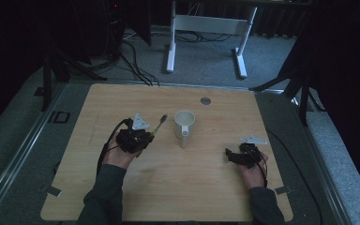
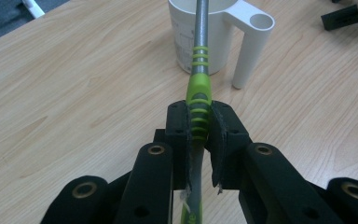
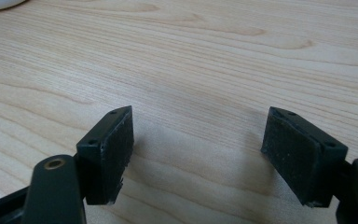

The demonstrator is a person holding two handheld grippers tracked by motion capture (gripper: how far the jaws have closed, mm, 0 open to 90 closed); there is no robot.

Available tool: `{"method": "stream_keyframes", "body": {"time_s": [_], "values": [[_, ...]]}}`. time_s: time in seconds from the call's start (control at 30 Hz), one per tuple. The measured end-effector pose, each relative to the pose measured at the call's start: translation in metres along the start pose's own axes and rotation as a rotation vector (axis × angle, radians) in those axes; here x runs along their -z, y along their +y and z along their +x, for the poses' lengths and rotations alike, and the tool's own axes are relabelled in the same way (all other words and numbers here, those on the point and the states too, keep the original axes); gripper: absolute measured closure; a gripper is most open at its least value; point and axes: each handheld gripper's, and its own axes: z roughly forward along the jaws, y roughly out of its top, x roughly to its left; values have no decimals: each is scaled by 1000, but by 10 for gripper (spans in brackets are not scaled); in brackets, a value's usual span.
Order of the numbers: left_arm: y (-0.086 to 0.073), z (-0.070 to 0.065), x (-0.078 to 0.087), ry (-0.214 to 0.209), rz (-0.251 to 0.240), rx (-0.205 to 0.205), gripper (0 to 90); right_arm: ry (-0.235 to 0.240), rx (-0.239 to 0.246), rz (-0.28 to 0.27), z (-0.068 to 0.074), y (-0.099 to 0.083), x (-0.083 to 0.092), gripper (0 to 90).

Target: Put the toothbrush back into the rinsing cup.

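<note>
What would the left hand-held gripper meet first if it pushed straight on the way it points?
Probably the white ceramic mug: the left hand-held gripper aims the green and grey toothbrush it clamps at the mug, so the brush would arrive first, though its tip lies beyond the frame.

I work at a pale wooden bench (image 1: 168, 178) in a dim room. Beyond its far edge, grey carpet (image 1: 206, 65) carries a white desk frame (image 1: 206, 23) and loose black cables (image 1: 136, 65). Dark stands (image 1: 300, 89) flank the bench's far corners.

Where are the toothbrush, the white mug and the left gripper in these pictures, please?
toothbrush (image 2: 199, 88), left gripper view, green grip section.
white mug (image 1: 184, 123), high view, outer wall.
left gripper (image 2: 199, 126), left gripper view, between its fingertips.
</note>
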Motion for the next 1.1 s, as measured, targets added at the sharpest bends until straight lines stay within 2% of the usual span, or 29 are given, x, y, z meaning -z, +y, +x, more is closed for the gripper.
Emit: {"method": "stream_keyframes", "body": {"time_s": [0.43, 1.1], "values": [[5, -2, -2, 12, -16, 15, 791, 0, 2, -1, 0, 0, 0, 245], [9, -3, -2, 29, -48, 64, 791, 1, 2, 0, 0, 0, 0, 245]]}}
